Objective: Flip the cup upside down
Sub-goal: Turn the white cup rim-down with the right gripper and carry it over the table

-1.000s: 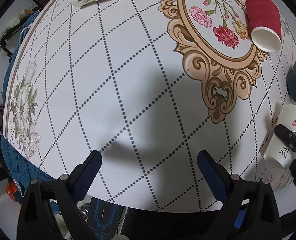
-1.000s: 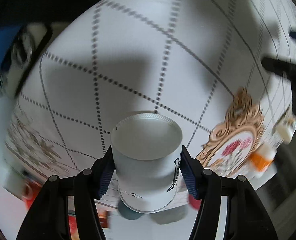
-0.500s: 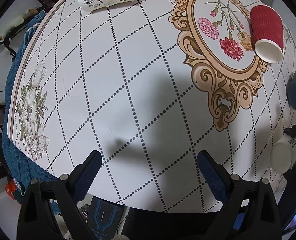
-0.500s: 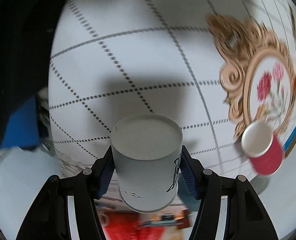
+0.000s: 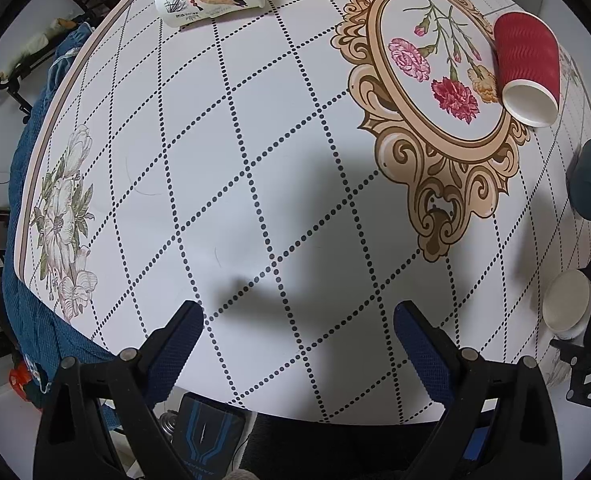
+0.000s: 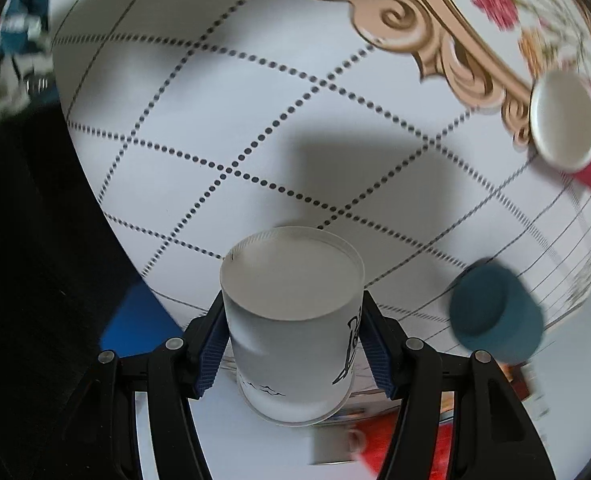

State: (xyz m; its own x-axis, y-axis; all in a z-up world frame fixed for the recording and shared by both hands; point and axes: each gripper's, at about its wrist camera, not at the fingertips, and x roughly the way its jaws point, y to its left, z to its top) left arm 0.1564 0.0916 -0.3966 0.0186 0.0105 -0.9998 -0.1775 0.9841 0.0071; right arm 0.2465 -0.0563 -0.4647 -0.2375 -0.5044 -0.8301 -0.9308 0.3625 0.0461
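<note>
In the right wrist view the right hand-held gripper [image 6: 291,340] is clamped on the white cup [image 6: 293,320], one pad on each side of its wall. The cup's flat bottom faces forward, away from the camera, and its long axis runs along the fingers, toward twelve o'clock. It looks held above the tabletop [image 6: 255,120], though I cannot tell the gap. The blue cup [image 6: 495,316] sits at about three o'clock, and the red cup [image 6: 575,132] lies farther out near two o'clock.

The left hand-held gripper [image 5: 297,344] is spread wide with nothing between its fingers, and the white cup [image 5: 565,306] is at its three o'clock. The right hand is plainly nearer; the coming move likely turns on lowering the rim flat.
</note>
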